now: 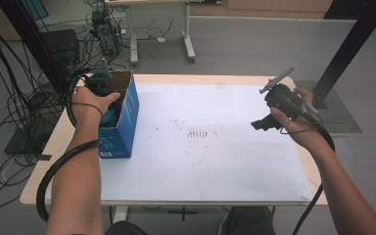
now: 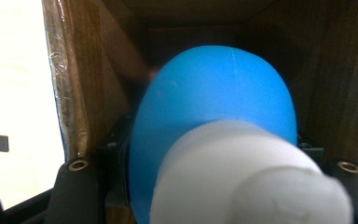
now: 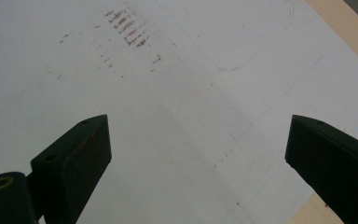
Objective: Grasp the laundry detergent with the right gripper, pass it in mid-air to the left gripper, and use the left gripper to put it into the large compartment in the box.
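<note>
A tall blue cardboard box (image 1: 123, 128) stands open-topped at the left of the white-covered table (image 1: 210, 166). My left gripper (image 1: 104, 93) reaches down into it from above. In the left gripper view its jaws are shut on a blue bottle (image 2: 214, 93) with a white cap (image 2: 242, 172), and the box's brown inner walls (image 2: 98, 84) surround the bottle. My right gripper (image 1: 266, 122) hangs above the right side of the table, apart from the box. Its jaws (image 3: 196, 149) stand wide open with nothing between them, over the white sheet.
A patch of brown scuff marks (image 1: 200, 133) sits mid-table on the sheet. The table's wooden edge (image 1: 318, 186) shows at the right. Beyond the table are tangled cables (image 1: 10, 98), another table's legs (image 1: 188, 39) and a black frame post (image 1: 347, 49).
</note>
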